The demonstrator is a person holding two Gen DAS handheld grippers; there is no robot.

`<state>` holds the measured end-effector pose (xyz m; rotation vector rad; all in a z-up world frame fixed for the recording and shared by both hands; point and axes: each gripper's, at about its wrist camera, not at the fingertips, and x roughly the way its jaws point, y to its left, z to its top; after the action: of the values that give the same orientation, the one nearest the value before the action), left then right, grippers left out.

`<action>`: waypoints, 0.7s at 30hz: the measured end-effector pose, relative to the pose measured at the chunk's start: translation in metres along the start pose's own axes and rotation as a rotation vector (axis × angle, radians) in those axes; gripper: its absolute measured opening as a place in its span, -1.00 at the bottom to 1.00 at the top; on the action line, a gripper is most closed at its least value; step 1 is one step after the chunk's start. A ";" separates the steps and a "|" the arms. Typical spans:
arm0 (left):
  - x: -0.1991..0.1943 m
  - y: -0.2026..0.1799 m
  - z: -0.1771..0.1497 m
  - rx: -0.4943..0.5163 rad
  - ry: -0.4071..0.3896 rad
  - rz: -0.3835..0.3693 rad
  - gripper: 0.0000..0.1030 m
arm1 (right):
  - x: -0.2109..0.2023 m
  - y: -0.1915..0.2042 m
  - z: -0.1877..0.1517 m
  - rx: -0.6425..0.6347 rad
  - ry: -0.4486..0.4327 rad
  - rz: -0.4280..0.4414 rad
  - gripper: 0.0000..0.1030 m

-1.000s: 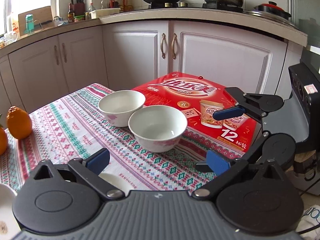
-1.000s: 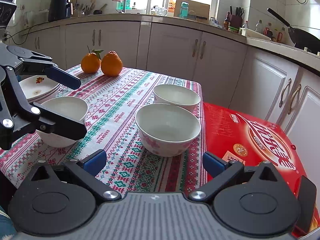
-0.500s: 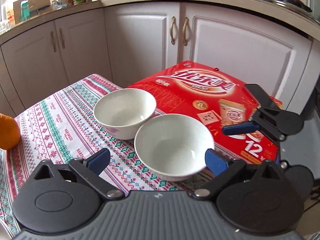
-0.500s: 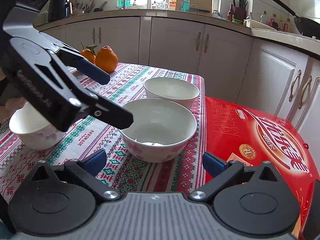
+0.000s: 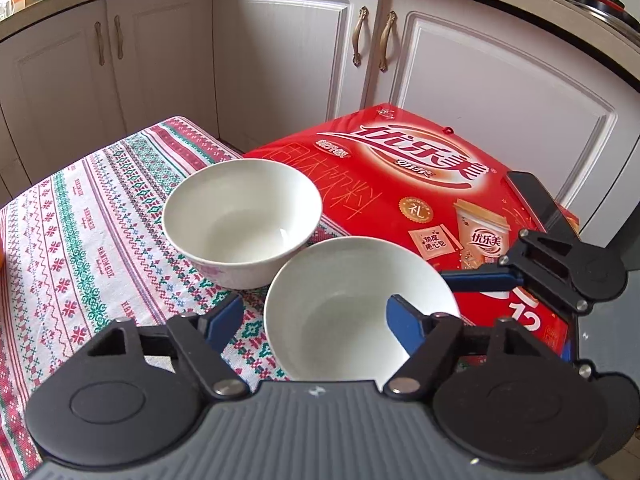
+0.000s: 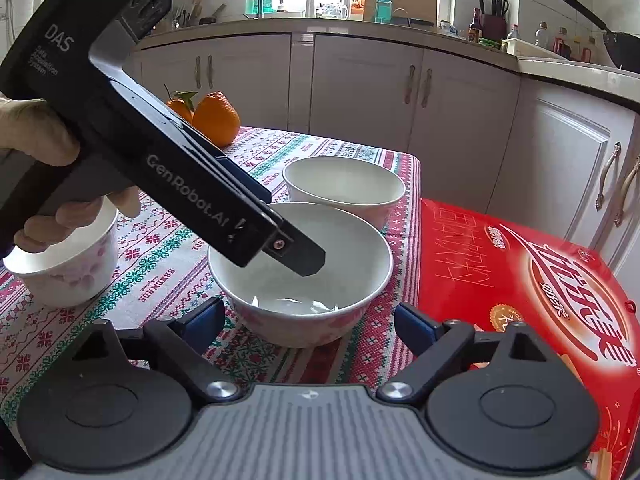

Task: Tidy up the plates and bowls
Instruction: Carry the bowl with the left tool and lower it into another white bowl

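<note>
Closing across the near bowl's (image 5: 352, 304) rim, the left gripper (image 5: 316, 320) had one finger (image 5: 404, 326) inside and one outside, jaws narrowing but not visibly clamped. Slippage could tip it against the far bowl (image 5: 240, 220) beyond. The right gripper (image 6: 308, 320), jaws apart, empty, faced it.
</note>
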<state>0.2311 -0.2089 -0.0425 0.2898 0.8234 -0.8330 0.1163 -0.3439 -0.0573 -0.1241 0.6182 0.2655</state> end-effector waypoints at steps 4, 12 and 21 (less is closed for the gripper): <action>0.004 0.001 0.002 -0.003 0.007 -0.003 0.41 | 0.000 0.000 0.001 -0.011 -0.001 0.008 0.67; 0.007 0.002 0.005 0.001 0.014 -0.025 0.24 | 0.000 0.001 0.002 -0.030 -0.002 0.016 0.61; 0.010 0.001 0.006 0.008 0.019 -0.040 0.15 | -0.001 0.002 0.002 -0.026 0.002 0.014 0.60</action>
<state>0.2387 -0.2169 -0.0456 0.2897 0.8465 -0.8724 0.1165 -0.3421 -0.0552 -0.1453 0.6175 0.2875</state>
